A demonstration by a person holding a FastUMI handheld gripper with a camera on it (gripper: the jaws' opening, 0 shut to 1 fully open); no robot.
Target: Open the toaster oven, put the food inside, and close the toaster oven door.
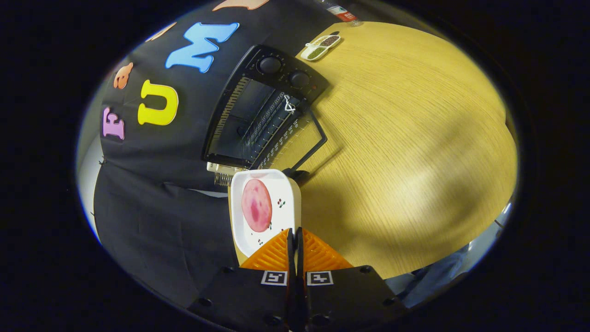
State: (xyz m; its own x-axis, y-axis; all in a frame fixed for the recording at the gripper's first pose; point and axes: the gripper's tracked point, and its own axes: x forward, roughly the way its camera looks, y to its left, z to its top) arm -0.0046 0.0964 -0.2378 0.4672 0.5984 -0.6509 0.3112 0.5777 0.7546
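now the tool (295, 236) pinches the white plate's (286, 184) near rim, fingers nearly together.

The plate (263, 210) with the food (256, 205) on it is pinched at its near rim between the fingers (295, 240). Just beyond the plate, the toaster oven (262, 108) stands on the worktop (405, 152) with its door (295, 140) open. A small dish (321, 47) lies beyond the oven.

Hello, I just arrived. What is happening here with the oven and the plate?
A person's hand-held gripper has its fingers closed on the near rim of a white dish that carries a round pink slice of food. The dish is lifted and tilted, just ahead of the fingers. Beyond it the toaster oven stands on the wooden table with its door already open. The food is not inside yet.
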